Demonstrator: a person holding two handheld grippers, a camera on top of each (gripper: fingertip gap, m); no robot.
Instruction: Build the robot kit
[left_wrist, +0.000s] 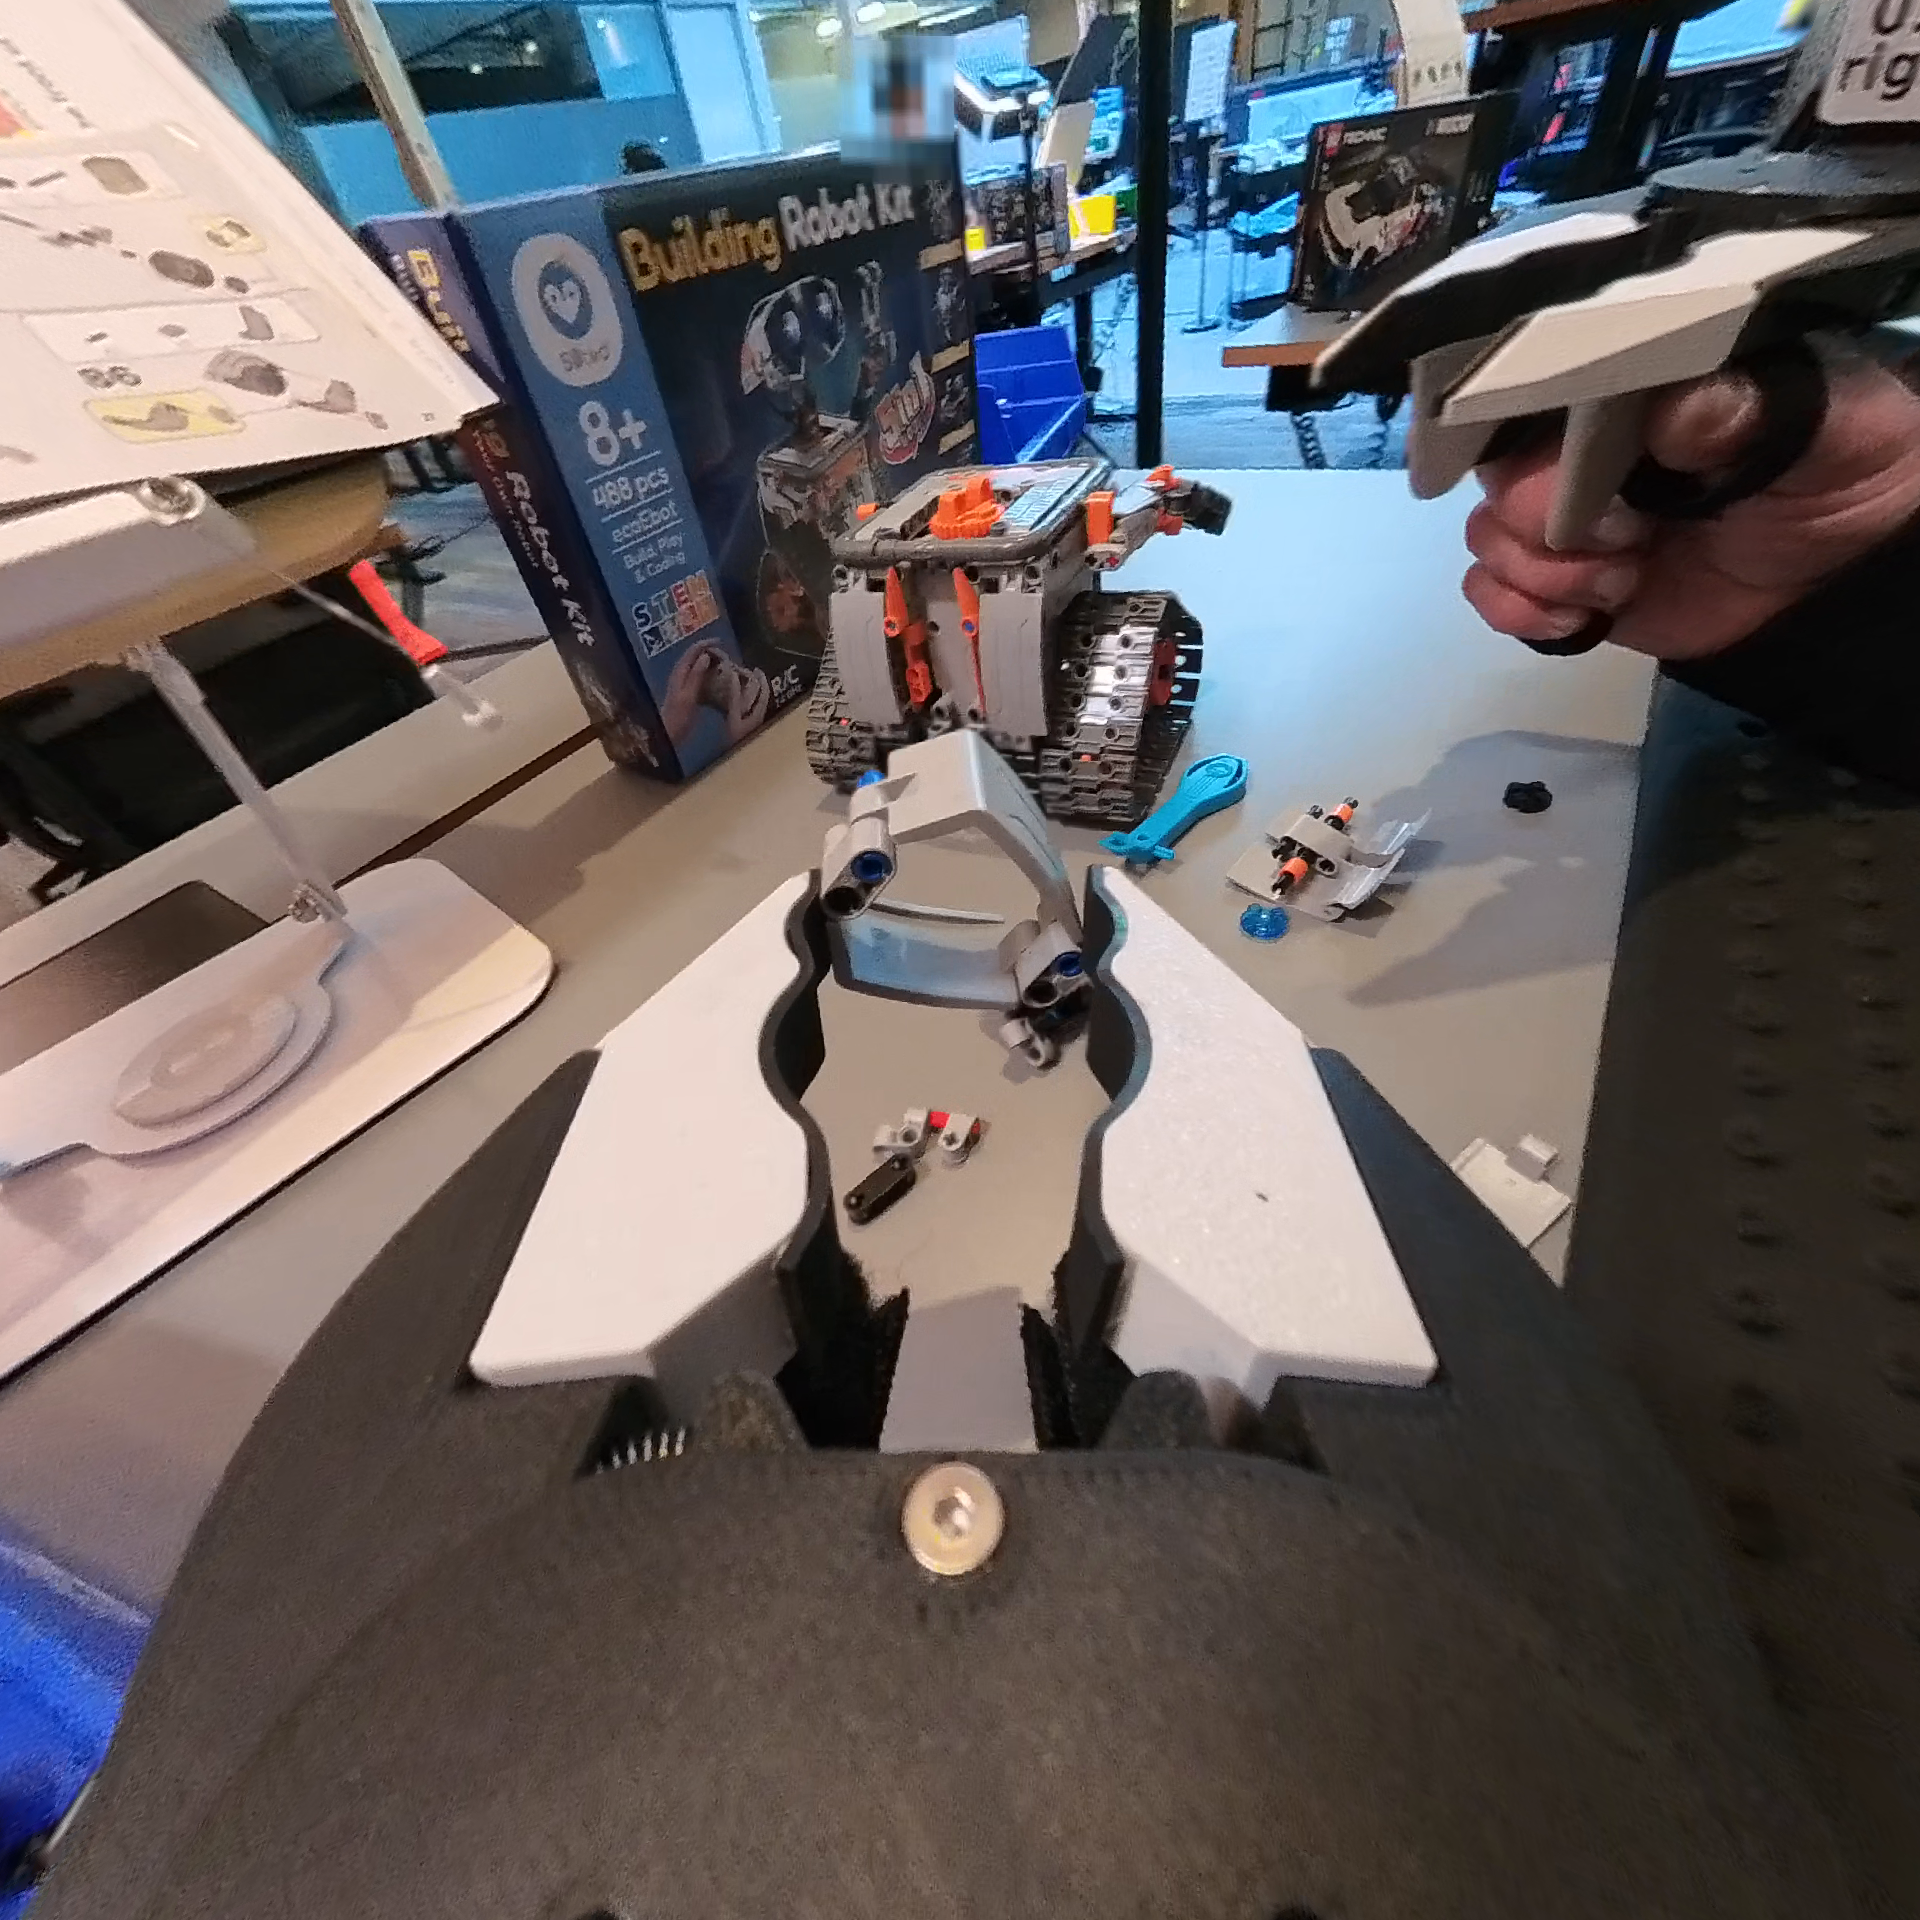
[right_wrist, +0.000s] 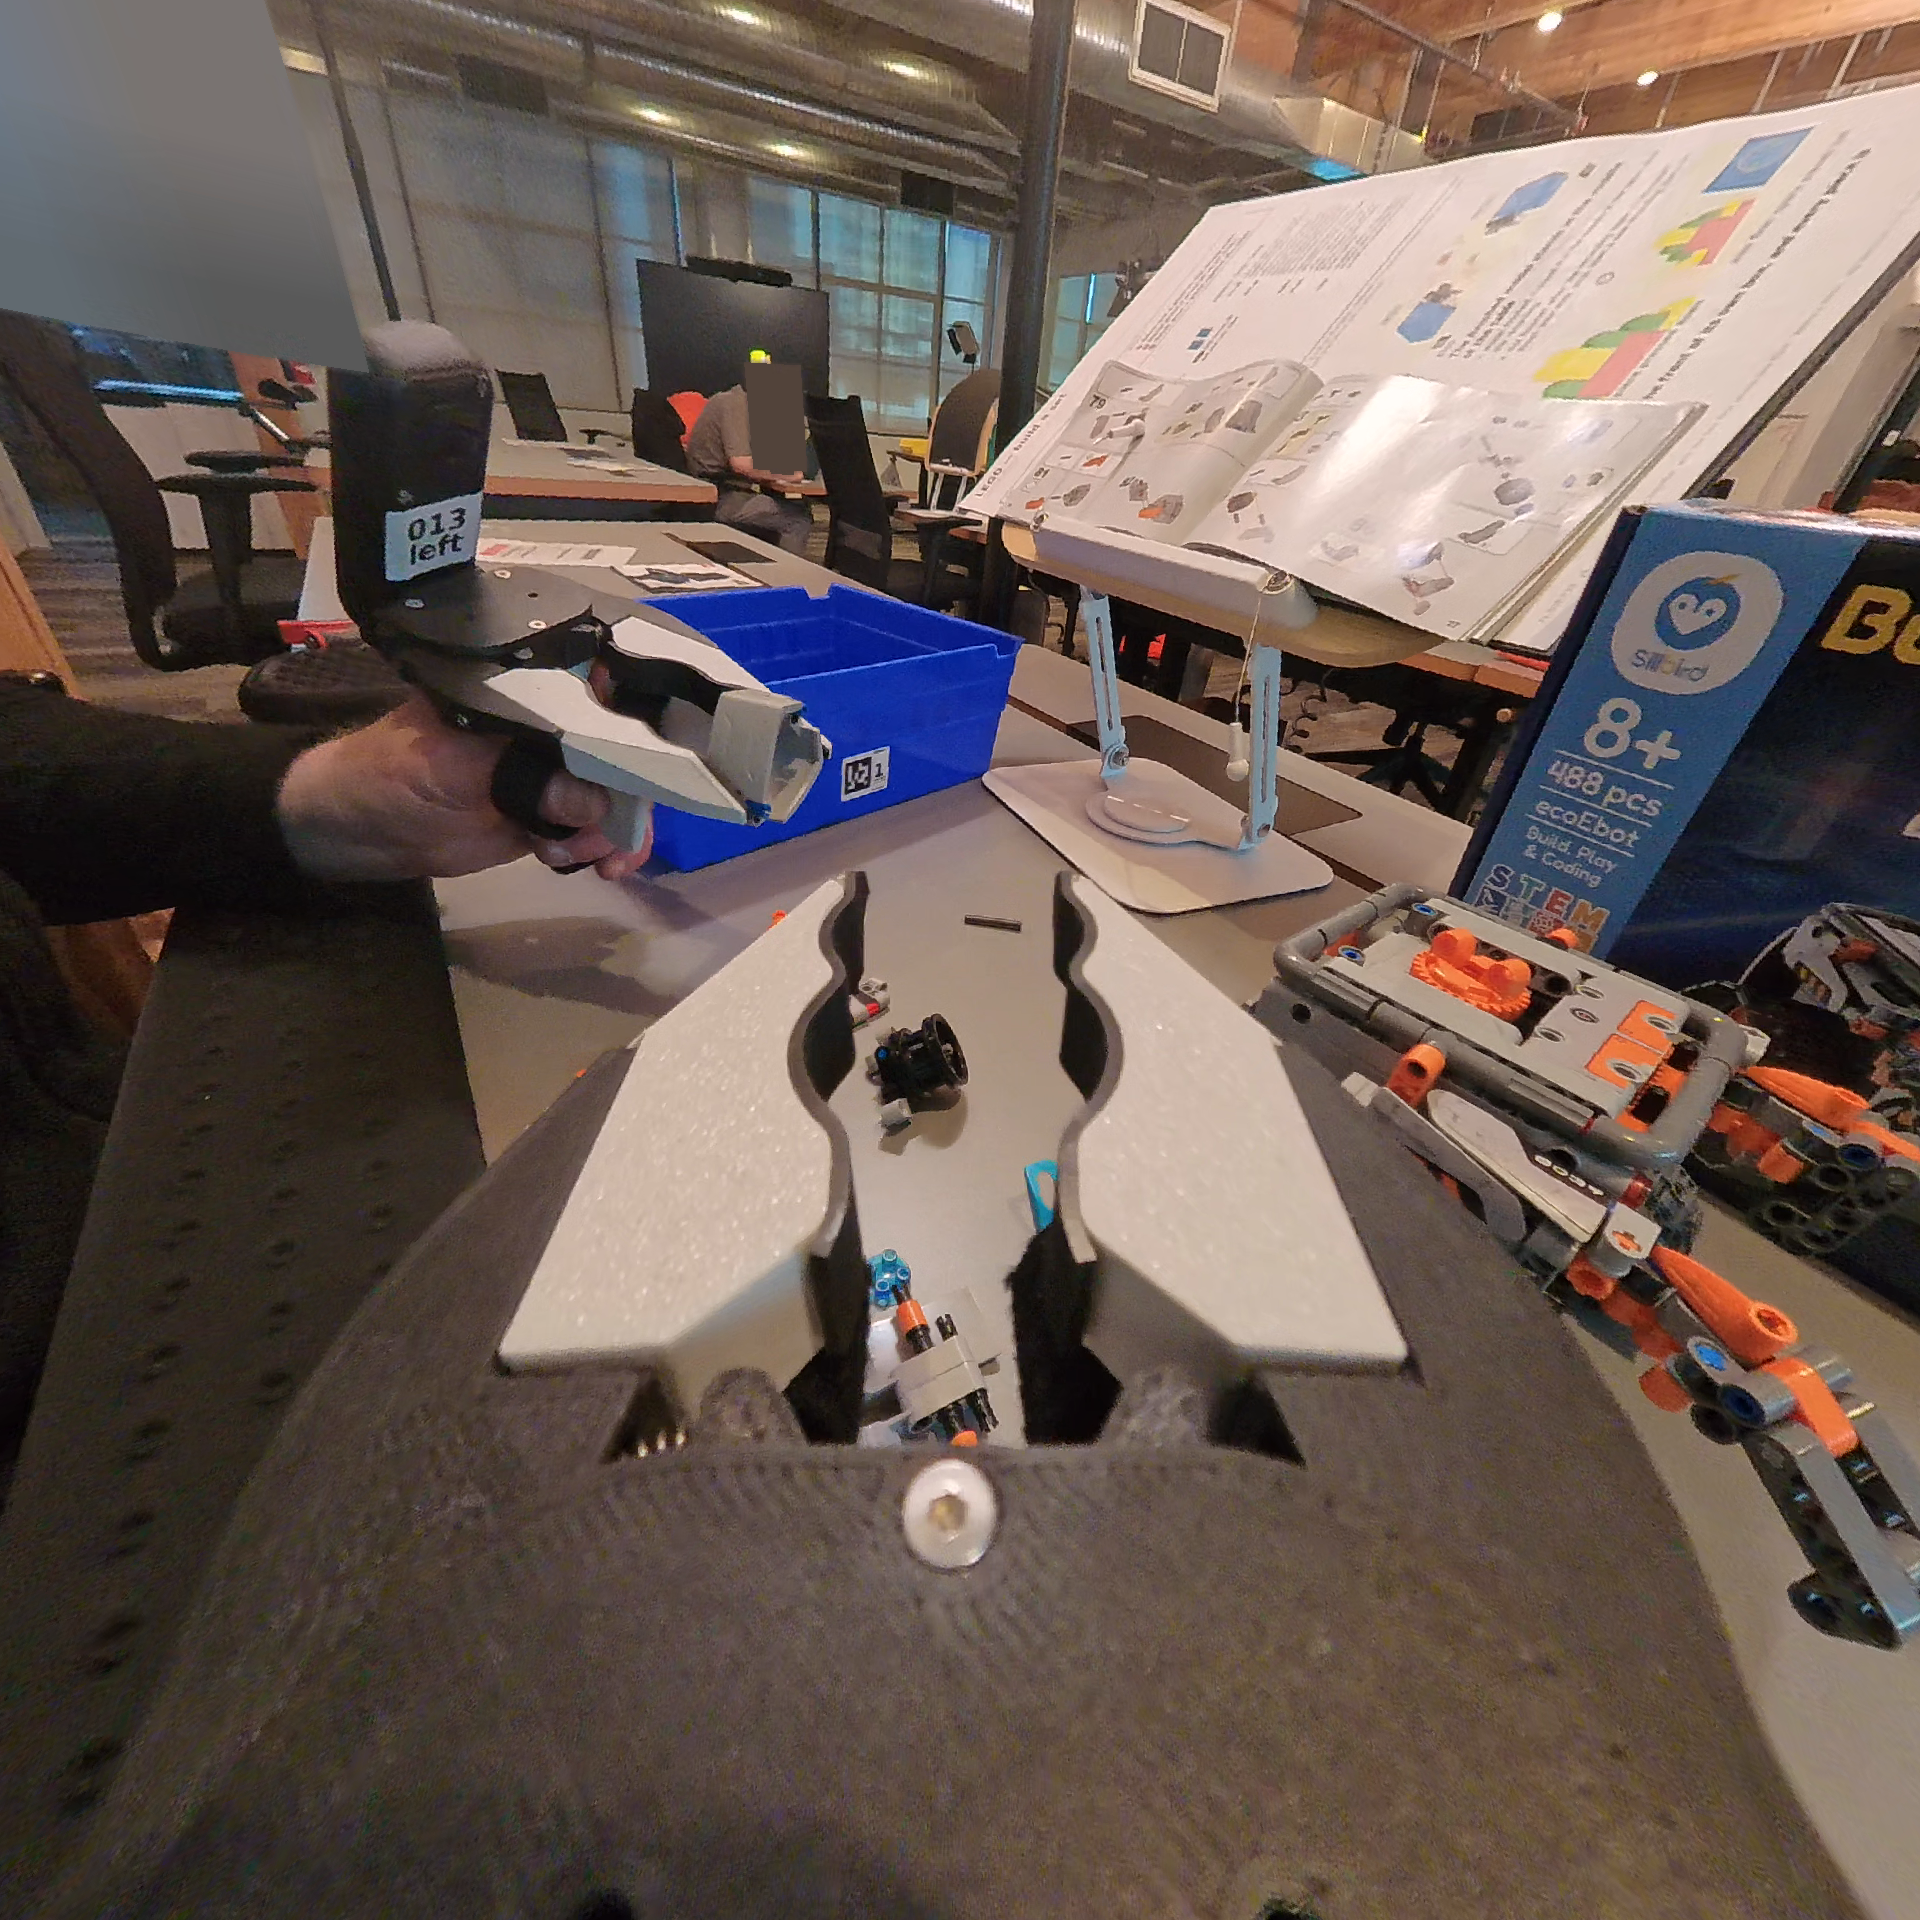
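Grey and broad, the desk (left_wrist: 1351, 644) sits in a large workshop with other desks and chairs behind. Held above it, the left gripper (left_wrist: 951, 935) is clamped on a grey curved shell piece (left_wrist: 956, 862) with blue pins at its corners; the right wrist view shows the same piece pinched at the tips of that gripper (right_wrist: 774, 764), held up in front of a blue bin (right_wrist: 883, 675). Below it on the desk lie a few small grey, red and black connectors (left_wrist: 914, 1148). Beyond stands a tracked toy robot (left_wrist: 997, 644) in grey and orange, with a kit box (left_wrist: 727, 447) behind it, a light blue tool (left_wrist: 1184, 805) beside its track, and a small grey subassembly (left_wrist: 1320, 857) with orange pins nearby. The right gripper (right_wrist: 956, 935) hovers with its fingers parted and nothing between them, over a black wheel hub (right_wrist: 920, 1060). An open instruction booklet (right_wrist: 1330, 468) rests on a tilted stand (right_wrist: 1174, 831) toward the desk's far left corner.
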